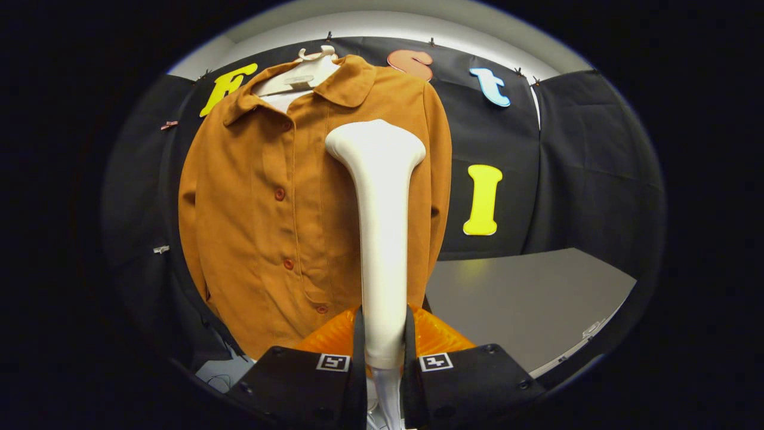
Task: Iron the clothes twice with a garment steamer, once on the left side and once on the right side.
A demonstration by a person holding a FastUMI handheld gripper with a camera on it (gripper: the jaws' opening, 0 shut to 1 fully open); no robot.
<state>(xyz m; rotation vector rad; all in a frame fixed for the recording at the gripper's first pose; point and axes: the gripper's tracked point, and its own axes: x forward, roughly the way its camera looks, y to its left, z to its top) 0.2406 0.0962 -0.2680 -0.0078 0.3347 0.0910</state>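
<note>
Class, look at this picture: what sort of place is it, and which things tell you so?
Probably a staged booth for a clothes-steaming task, not a home: black cloth walls, a shirt on a hanger, a bare grey table. The claw grips the steamer.

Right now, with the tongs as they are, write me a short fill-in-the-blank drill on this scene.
1. The tongs are shut on the white plastic garment steamer's ____.
2. The brown-orange buttoned jacket hangs on a white ____.
3. The steamer's wide head is in front of the jacket's chest, just below the ____.

Missing words: handle; hanger; collar
</note>
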